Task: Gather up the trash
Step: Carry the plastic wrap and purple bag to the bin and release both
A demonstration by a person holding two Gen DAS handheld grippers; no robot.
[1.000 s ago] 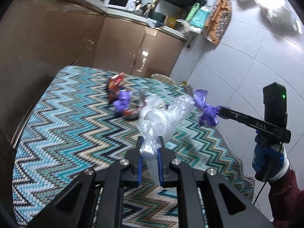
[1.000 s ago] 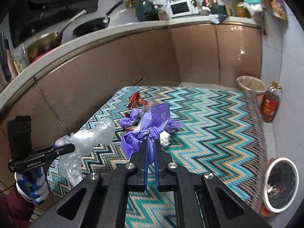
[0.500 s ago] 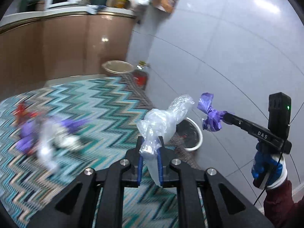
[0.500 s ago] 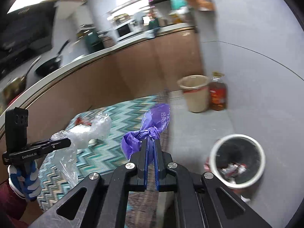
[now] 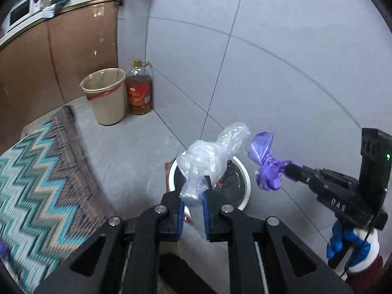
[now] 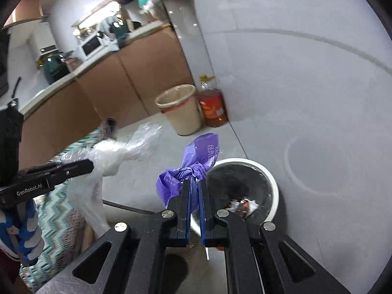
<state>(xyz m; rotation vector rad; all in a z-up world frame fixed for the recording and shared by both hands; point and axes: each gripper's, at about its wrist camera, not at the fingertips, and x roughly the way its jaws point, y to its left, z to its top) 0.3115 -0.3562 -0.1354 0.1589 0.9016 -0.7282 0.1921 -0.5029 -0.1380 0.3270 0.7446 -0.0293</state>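
Observation:
My left gripper (image 5: 192, 191) is shut on a crumpled clear plastic bag (image 5: 208, 156) and holds it above a white-rimmed trash bin (image 5: 245, 191) on the grey floor. My right gripper (image 6: 194, 183) is shut on a knotted purple bag (image 6: 193, 166), held just left of the same bin (image 6: 273, 183), which has wrappers inside. In the left wrist view the right gripper (image 5: 286, 167) with the purple bag (image 5: 265, 161) is beside the bin's right rim. In the right wrist view the left gripper (image 6: 91, 165) and clear bag (image 6: 115, 154) are at the left.
A beige waste basket (image 5: 106, 95) and an oil bottle (image 5: 138, 90) stand against the brown cabinets (image 5: 56, 49). The zigzag rug (image 5: 36, 191) lies at the left. Grey tiled wall (image 5: 269, 49) rises behind the bin.
Both grippers swung right, away from the rug and its litter, carrying their bags to the white-rimmed bin. The bin is now close under both bags.

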